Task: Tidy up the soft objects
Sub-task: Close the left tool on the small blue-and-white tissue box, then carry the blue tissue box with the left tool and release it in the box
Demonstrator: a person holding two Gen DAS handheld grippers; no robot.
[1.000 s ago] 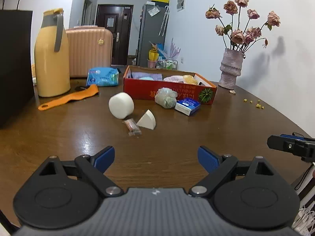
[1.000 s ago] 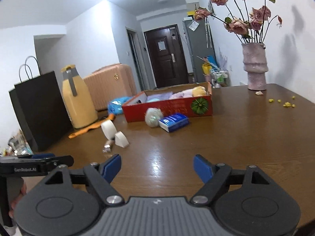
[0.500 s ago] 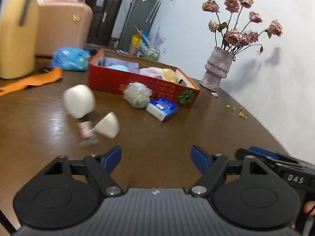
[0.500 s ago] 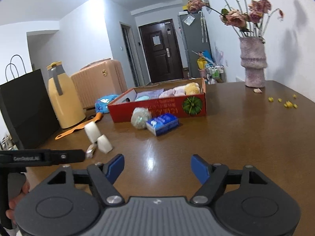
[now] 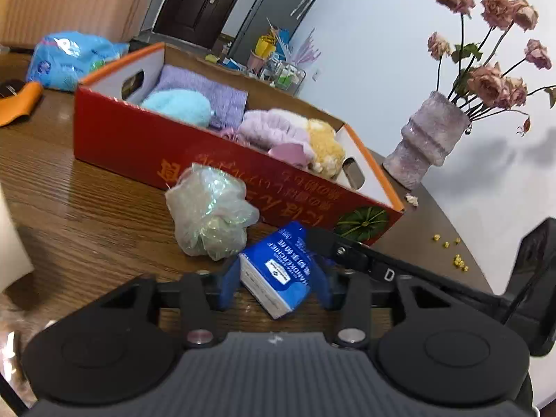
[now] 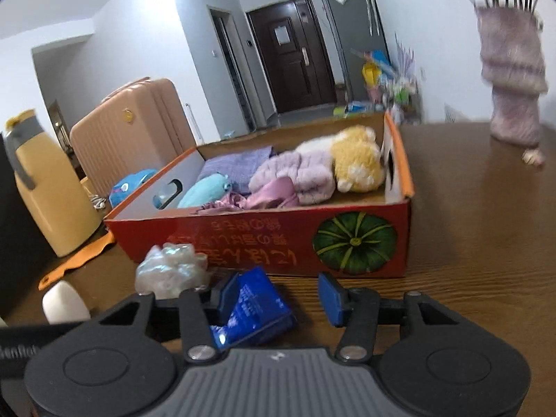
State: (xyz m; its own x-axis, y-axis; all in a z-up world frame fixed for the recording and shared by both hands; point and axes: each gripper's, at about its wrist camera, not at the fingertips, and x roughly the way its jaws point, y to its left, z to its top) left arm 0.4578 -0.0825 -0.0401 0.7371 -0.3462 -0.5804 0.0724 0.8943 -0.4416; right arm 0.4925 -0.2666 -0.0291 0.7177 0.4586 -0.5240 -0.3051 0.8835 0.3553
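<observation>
We have our left tongs [image 5: 274,283] closing on the blue tissue packet [image 5: 278,267], its 2 pads touching it; right tongs [image 6: 274,299] spread, packet beside the left pad. Next: lift it into the red cardboard box [image 6: 278,243] ahead (half full).

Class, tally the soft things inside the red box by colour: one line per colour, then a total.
Purple: 2, flat cloth and fluffy piece
Teal: 1, rounded plush
Yellow: 1, plush toy
Pink: 1, satin bundle, possibly several pieces
Total: 5
</observation>
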